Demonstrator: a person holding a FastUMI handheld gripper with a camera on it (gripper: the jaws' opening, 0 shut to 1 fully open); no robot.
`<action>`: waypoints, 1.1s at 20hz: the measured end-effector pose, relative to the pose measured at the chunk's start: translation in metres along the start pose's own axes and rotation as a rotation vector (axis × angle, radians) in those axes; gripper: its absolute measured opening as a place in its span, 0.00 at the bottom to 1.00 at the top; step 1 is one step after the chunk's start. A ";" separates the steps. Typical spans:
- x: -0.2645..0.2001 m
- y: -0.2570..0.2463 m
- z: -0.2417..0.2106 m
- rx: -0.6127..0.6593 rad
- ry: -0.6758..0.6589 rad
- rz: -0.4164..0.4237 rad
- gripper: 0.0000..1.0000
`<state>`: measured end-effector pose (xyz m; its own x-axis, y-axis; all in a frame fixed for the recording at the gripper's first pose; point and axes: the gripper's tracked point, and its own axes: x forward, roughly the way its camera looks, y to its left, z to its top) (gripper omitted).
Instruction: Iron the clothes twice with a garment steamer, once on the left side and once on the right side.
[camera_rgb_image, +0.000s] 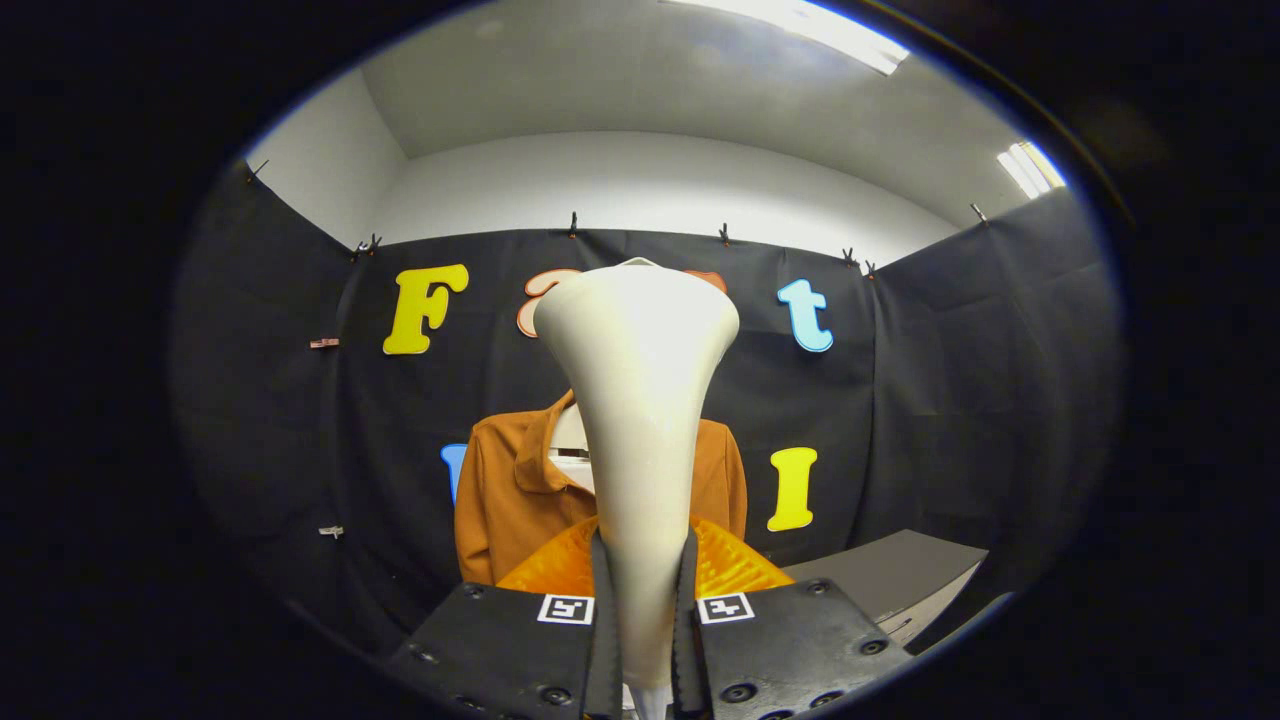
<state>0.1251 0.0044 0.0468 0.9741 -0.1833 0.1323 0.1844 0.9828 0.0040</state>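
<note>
My gripper (645, 570) is shut on the slim neck of a cream garment steamer (640, 400), both fingers (604, 590) pressing its sides. The steamer rises upright between the fingers and flares to a wide head at the top. Beyond it, an orange-brown collared shirt (505, 495) hangs facing me against the black cloth wall. The steamer hides the shirt's middle; its left shoulder and a strip of its right side show. The steamer head stands apart from the shirt, nearer to me.
A grey table corner (890, 570) lies to the right, beyond the fingers. Black cloth walls (950, 400) close the booth on three sides. A white ceiling with bright lamps (830, 25) is overhead.
</note>
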 end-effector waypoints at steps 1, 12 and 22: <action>-0.001 0.000 0.000 0.000 -0.001 0.002 0.23; -0.007 0.000 0.001 -0.002 -0.002 0.000 0.23; -0.006 -0.001 0.001 -0.001 -0.003 0.001 0.23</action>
<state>0.1186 0.0045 0.0466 0.9738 -0.1827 0.1353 0.1840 0.9829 0.0031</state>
